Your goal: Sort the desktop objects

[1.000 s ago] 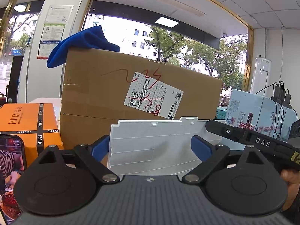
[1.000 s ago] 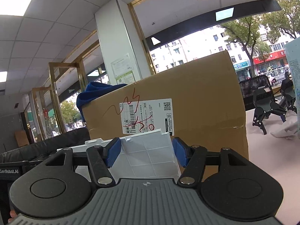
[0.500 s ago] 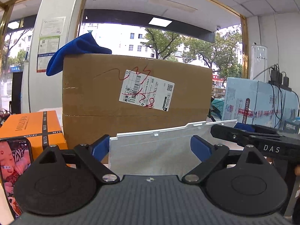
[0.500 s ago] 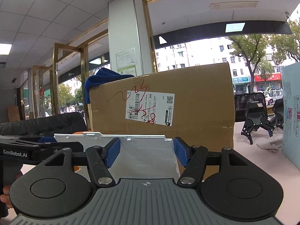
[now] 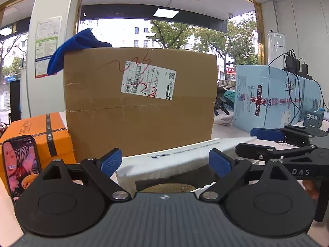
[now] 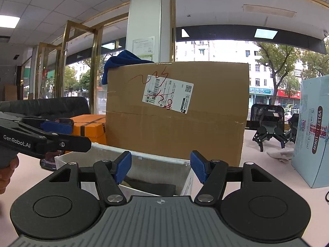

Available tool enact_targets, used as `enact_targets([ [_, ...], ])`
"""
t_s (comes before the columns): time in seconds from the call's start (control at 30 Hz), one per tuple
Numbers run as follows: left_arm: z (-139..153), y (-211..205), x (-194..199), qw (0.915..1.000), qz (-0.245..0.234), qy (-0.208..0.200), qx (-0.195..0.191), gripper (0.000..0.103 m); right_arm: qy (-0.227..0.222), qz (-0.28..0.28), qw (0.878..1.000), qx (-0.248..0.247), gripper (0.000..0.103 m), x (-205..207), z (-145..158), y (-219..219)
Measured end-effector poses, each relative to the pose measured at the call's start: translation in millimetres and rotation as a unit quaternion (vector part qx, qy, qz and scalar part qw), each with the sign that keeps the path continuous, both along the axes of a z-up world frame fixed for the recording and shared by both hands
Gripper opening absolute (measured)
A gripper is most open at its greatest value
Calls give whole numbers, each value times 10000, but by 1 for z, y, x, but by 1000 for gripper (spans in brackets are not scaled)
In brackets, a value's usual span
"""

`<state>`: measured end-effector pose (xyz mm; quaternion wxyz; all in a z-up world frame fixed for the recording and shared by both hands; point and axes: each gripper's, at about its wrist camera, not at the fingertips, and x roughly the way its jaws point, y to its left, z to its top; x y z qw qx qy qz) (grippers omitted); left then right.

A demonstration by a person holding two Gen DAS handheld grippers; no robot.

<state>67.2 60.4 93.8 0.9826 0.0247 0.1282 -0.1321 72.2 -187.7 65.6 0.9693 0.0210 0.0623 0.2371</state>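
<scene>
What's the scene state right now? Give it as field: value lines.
left gripper: open, over white bin
right gripper: open, over white bin
white bin: on table, in front of cardboard box, dark items inside
cardboard box: upright, shipping label facing cameras
blue cloth: draped on box's top corner
orange box: beside cardboard box
phone: screen lit, leaning on orange box
light blue carton: other side of cardboard box

The white bin's dark contents, perhaps cloth, sit half hidden behind the right tool.

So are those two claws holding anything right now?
No. Both the left gripper and right gripper are open, poised over the white box, gripping nothing.
</scene>
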Motion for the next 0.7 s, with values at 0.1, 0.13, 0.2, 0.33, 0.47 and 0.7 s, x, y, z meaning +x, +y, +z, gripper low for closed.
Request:
enact_targets([
  [0.1, 4, 0, -9, 9996, 184, -198, -12, 92, 41, 15, 9992, 408, 70, -3, 4, -10],
  [0.13, 6, 2, -11, 9994, 214, -251, -80, 93, 54, 19, 9985, 544, 71, -4, 6, -13],
  [0.2, 8, 5, -16, 9988, 264, -351, -210, 97, 70, 33, 9965, 829, 71, -8, 7, -20],
  [0.33, 4, 4, -14, 9990, 101, -326, -280, 95, -13, -59, 9936, 1126, 67, -16, 4, -22],
  [0.47, -4, -4, -5, 9998, -108, -13, -138, 61, 49, -156, 9955, 933, 31, -14, -2, -6],
  [0.7, -14, -8, 6, 9987, -233, 452, -85, 38, 224, -315, 9977, 565, 22, -11, -14, 15],
])
